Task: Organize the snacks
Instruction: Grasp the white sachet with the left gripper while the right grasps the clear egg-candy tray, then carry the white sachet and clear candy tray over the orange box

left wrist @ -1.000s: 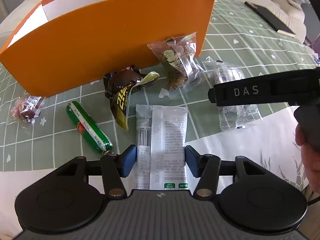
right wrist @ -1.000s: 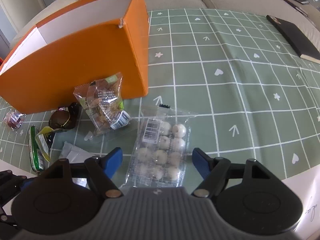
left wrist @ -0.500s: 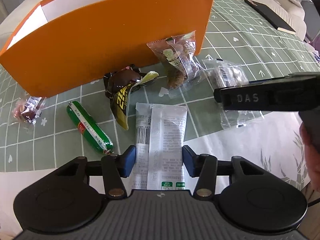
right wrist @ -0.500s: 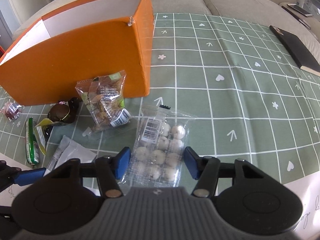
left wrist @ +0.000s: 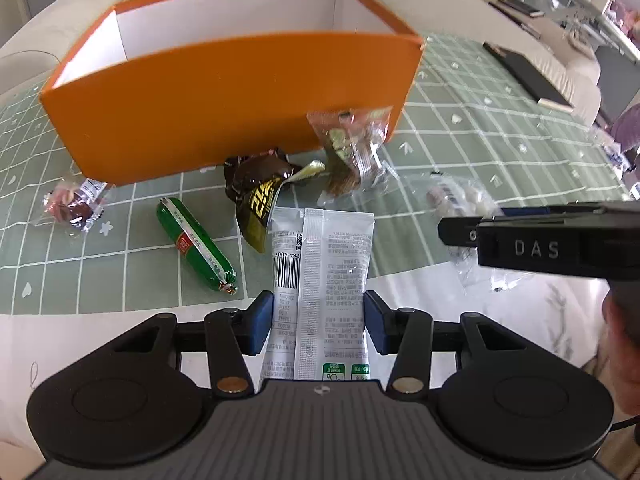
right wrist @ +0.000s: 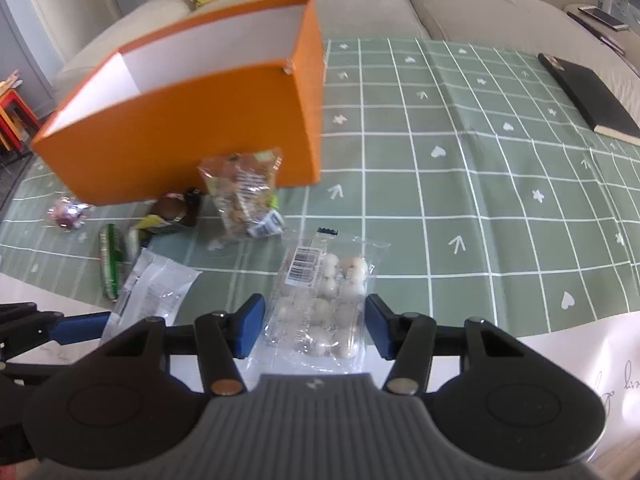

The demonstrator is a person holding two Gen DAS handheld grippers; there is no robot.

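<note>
My left gripper (left wrist: 319, 328) is shut on a grey-white snack packet (left wrist: 322, 264), held above the table edge. My right gripper (right wrist: 315, 328) is shut on a clear packet of white round candies (right wrist: 326, 300) and shows from the side in the left wrist view (left wrist: 460, 232). An open orange box (left wrist: 240, 112) with a white inside stands behind the snacks; it also shows in the right wrist view (right wrist: 188, 120). On the green checked cloth lie a green sausage stick (left wrist: 196, 246), a dark brown wrapper (left wrist: 258, 192), a clear nut packet (left wrist: 352, 148) and a small red candy packet (left wrist: 74, 206).
A black notebook (right wrist: 588, 96) lies on the cloth at the far right. A beige sofa (right wrist: 460, 4) with yellow and blue cushions runs behind the table. The white table edge (right wrist: 560, 356) sits near me, past the cloth.
Both grippers closed onto their packets and lifted them. The views rose, so the inside of the orange box now shows.
</note>
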